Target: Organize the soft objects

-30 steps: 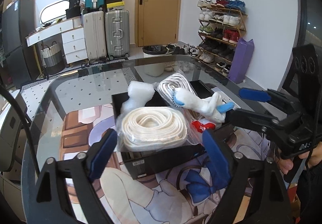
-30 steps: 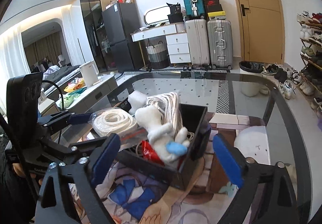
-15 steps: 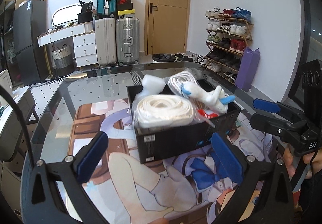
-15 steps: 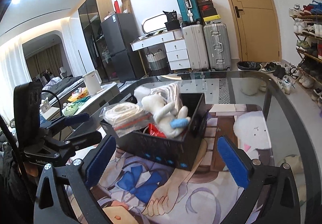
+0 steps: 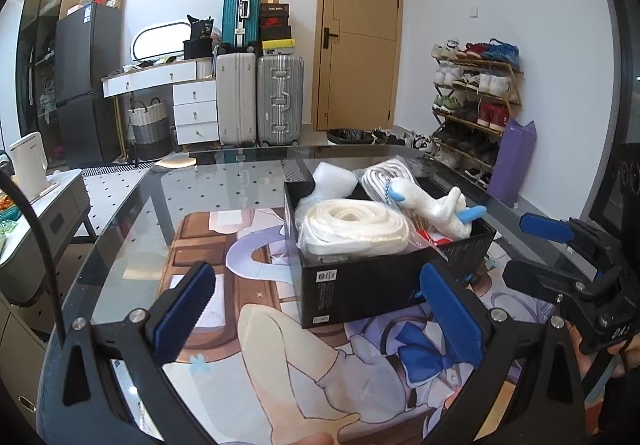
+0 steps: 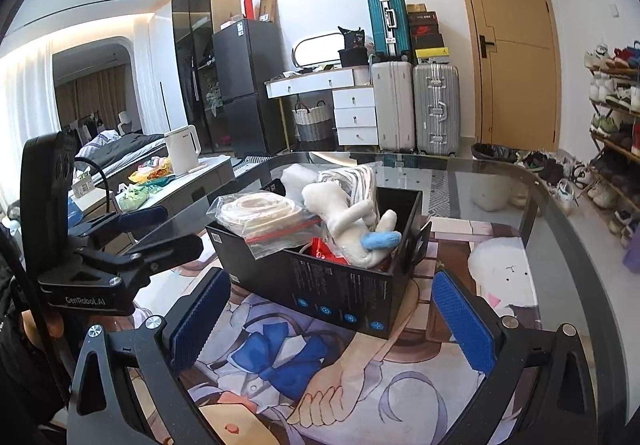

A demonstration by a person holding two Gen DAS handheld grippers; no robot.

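We find the soft things gathered in a black box [image 5: 360, 281] that stands on the printed mat [image 5: 280, 357] on the glass table [image 5: 120, 213]. At the near left of the box, as the left camera sees it, lies a coil of white rope in a clear bag [image 5: 354, 223], resting on the rim and heaped above it. Behind it sits a lump of white wrapping [image 5: 334, 177]. Beside that, a second bagged white coil [image 6: 354, 175] stands on edge. A white plush toy with blue tips [image 5: 434, 207] lies across the right half, over something red [image 6: 322, 247] that we cannot identify.

Nothing soft lies loose on the mat in either view, so we judge the gathering step largely done and the work near its end.

The left gripper [image 5: 316, 309] hangs short of the box, jaws spread wide and empty. The right gripper [image 6: 332, 315] is likewise spread and empty, facing the box corner from the other side. Neither touches the box or its contents.

In our judgement, the next move, if any, is tidying: the bagged coil overhangs the rim and the toy stands proud of the top. Pressing either down calls for a gentle approach from above, since a push from the side could tip the bag out.
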